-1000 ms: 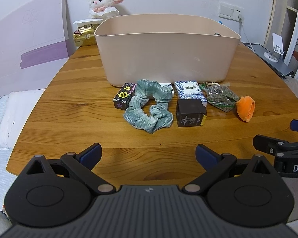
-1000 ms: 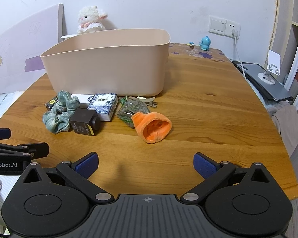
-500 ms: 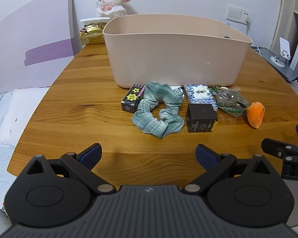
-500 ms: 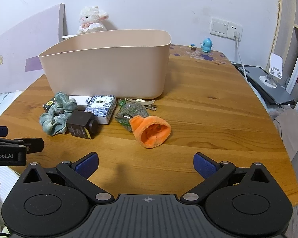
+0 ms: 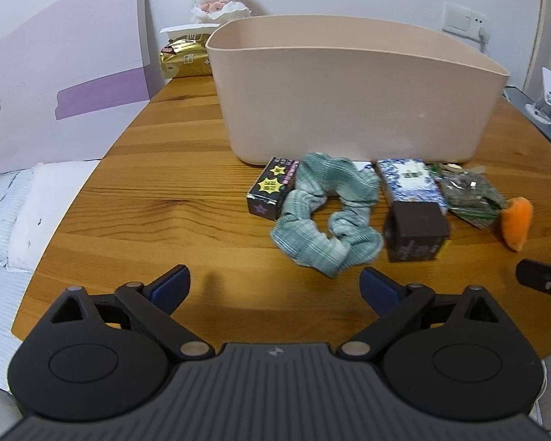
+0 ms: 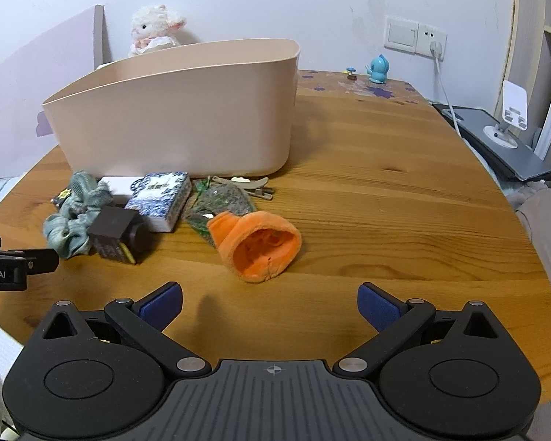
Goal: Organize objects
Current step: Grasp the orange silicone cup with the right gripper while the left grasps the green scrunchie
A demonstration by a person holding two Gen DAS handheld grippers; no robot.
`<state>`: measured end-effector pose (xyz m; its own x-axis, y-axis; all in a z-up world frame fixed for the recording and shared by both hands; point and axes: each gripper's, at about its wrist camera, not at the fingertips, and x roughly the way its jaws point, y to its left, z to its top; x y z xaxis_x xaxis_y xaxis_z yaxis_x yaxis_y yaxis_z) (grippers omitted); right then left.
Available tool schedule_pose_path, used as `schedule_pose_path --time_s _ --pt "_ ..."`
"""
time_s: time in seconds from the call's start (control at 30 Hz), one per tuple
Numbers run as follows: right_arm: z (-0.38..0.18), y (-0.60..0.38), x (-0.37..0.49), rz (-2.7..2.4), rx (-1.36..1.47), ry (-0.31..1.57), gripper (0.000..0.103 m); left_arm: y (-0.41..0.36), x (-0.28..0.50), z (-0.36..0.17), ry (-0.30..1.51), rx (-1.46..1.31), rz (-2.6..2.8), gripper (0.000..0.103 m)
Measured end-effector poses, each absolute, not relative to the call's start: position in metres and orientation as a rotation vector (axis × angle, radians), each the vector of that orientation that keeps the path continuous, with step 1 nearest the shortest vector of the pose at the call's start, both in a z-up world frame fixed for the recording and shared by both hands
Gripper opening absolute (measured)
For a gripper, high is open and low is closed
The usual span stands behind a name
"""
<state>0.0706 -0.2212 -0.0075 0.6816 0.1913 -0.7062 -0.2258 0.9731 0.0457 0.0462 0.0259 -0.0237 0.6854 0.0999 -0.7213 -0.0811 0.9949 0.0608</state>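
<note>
One bin (image 5: pixel 349 110), three boxes (image 5: pixel 411 180).

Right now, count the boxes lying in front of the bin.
4: star-printed box leftmost, white box behind the scrunchie, blue-patterned box, dark brown box nearest. Others may be hidden.

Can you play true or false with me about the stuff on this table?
1. The green scrunchie is inside the beige bin. False: it lies on the wooden table in front of the bin.
2. Both grippers are open and hold nothing. True: left gripper, right gripper.
3. The orange plush piece lies right of the dark brown box. True.
4. The plush lamb sits among the small things. False: it is behind the bin.
</note>
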Motion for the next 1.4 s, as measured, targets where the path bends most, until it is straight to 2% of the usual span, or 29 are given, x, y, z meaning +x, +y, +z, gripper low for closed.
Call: schedule_pose_path --time_s 0.1,0.37,0.47,0.53,0.6,0.67,0.73,0.77,0.8,0.83,0.93,0.97,1.2,1.4 --pt "-0.01 -0.222 0.08 0.238 -0.031 0.791 0.101 0.031 0.055 -0.027 0.821 -0.012 0.099 0.089" --pt "-0.019 -0.215 0.105 0.247 -0.043 0.802 0.087 0.036 0.078 -0.038 0.836 -0.03 0.078 0.089" --pt "-0.019 -0.212 0.11 0.242 -0.066 0.789 0.075 0.038 0.083 -0.037 0.832 -0.038 0.048 0.089" --pt "-0.019 -0.211 0.111 0.247 -0.072 0.785 0.064 0.039 0.085 -0.037 0.827 -0.057 0.03 0.089" --pt "-0.019 -0.209 0.111 0.247 -0.085 0.777 0.055 0.039 0.085 -0.037 0.818 -0.077 0.004 0.085" --pt "-0.019 -0.208 0.11 0.248 -0.096 0.768 0.047 0.036 0.085 -0.037 0.802 -0.075 -0.016 0.075" --pt "-0.018 -0.206 0.109 0.252 -0.098 0.766 0.036 0.032 0.085 -0.036 0.785 -0.055 -0.032 0.057" --pt "-0.018 -0.206 0.109 0.254 -0.098 0.766 0.033 0.032 0.084 -0.036 0.78 -0.058 -0.043 0.051" --pt "-0.017 -0.206 0.108 0.256 -0.095 0.766 0.025 0.031 0.084 -0.036 0.777 -0.066 -0.057 0.041" --pt "-0.017 -0.207 0.107 0.259 -0.088 0.766 0.019 0.031 0.083 -0.035 0.777 -0.075 -0.07 0.036" --pt "-0.016 -0.209 0.104 0.262 -0.075 0.766 0.014 0.032 0.08 -0.035 0.779 -0.078 -0.081 0.025" --pt "-0.015 -0.21 0.103 0.262 -0.071 0.765 0.013 0.032 0.079 -0.035 0.78 -0.079 -0.082 0.024" --pt "-0.003 -0.213 0.087 0.259 -0.056 0.726 0.012 0.04 0.067 -0.027 0.784 -0.098 -0.077 0.021" --pt "0.021 -0.216 0.076 0.257 -0.04 0.662 0.012 0.046 0.046 -0.001 0.717 -0.097 -0.083 0.021"
